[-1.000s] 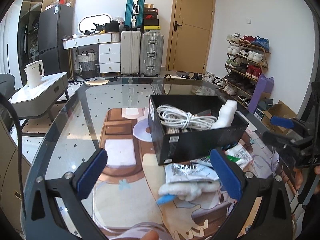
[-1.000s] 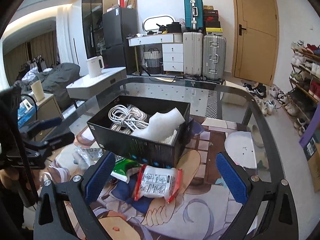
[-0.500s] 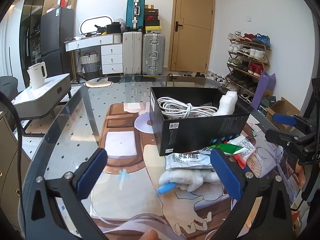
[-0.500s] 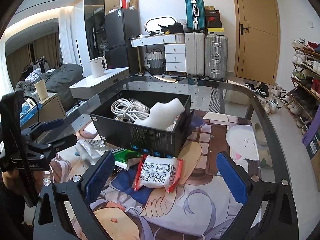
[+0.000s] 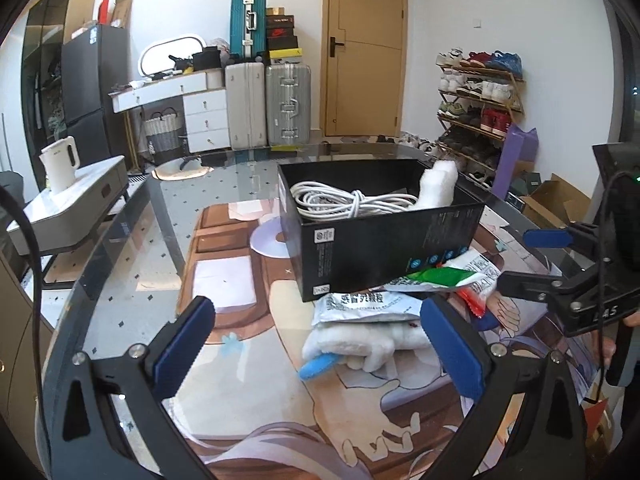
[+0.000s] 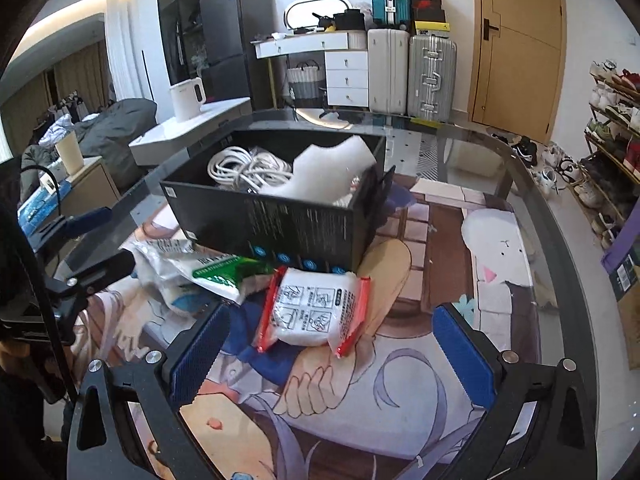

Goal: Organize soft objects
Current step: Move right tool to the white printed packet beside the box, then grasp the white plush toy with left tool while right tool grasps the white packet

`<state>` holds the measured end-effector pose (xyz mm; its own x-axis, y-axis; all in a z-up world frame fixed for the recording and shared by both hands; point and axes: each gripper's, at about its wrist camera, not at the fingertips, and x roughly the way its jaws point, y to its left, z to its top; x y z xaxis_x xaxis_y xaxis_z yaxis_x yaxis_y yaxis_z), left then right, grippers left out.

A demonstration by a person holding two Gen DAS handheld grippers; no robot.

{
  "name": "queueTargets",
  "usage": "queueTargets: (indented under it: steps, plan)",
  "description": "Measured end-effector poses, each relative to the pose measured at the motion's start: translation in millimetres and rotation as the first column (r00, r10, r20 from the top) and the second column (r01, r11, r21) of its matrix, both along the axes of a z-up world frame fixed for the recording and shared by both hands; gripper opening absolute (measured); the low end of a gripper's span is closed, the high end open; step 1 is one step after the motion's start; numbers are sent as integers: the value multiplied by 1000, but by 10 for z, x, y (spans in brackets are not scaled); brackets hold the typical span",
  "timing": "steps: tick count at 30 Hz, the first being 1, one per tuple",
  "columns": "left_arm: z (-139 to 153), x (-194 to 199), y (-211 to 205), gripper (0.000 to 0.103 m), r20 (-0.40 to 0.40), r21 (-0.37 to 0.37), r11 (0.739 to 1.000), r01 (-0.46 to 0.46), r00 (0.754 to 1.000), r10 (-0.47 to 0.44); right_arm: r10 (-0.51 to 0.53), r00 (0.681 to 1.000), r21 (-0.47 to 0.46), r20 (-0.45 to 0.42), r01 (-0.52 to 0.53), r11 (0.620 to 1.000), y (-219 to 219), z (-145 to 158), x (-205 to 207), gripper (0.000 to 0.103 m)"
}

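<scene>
A lived-in room with suitcases (image 5: 266, 106) and a wooden door (image 5: 366, 46) at the top of both frames surrounds a round glass table (image 5: 132, 272), whose centre carries a printed cartoon mat (image 6: 404, 408).

In the middle of both views stands one black open-topped cardboard box (image 5: 384, 256). It already holds one coil of white cable (image 5: 344, 202) and one white foam piece (image 5: 438, 186) that juts above the rim.

Outside the box, against its near wall, I count four soft things:
- One red-edged white pouch (image 6: 316, 310) lies at the centre of the right view.
- One green-and-white packet (image 6: 224, 274) lies to its left.
- One silvery-white sachet (image 5: 366, 306) sits in the lower centre of the left view.
- One white plush toy with a blue tip (image 5: 356, 348) lies under that sachet.

The left gripper (image 5: 316, 354) hovers with jaws wide and nothing between them, its right finger close beside the plush toy. The right gripper (image 6: 330, 352) is likewise spread wide and empty, with the red-edged pouch lying just ahead between its fingers.

The step in hand looks like the approach to a pick. Next, I judge, the right gripper must lower so the fingers straddle the pouch, pinch gently enough not to burst it, then lift clear of the wall and release it beside the foam.
</scene>
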<state>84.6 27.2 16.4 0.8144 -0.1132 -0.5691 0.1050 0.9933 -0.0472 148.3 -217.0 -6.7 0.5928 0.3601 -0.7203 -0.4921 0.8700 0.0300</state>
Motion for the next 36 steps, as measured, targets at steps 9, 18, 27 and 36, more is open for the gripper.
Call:
queueTargets:
  steps: [9,18,27,36]
  plan:
    - [-50,11,-57,103,-32,5,999,44,999,-44,-40,996,-21,-79,39,999,39,-185,117,102]
    - [-71,23,-83,103,-48,15,999,52,998,-51,-33,995,-56,-91,28,998,184,-249,169,100]
    - [-87,38,-122,103,-65,33,997,66,996,-64,-23,994,-57,-106,17,998,287,-277,203,83]
    - [-113,82,-113,103,-88,18,997,72,994,-70,-6,993,-30,-115,2,1000,238,-273,194,65]
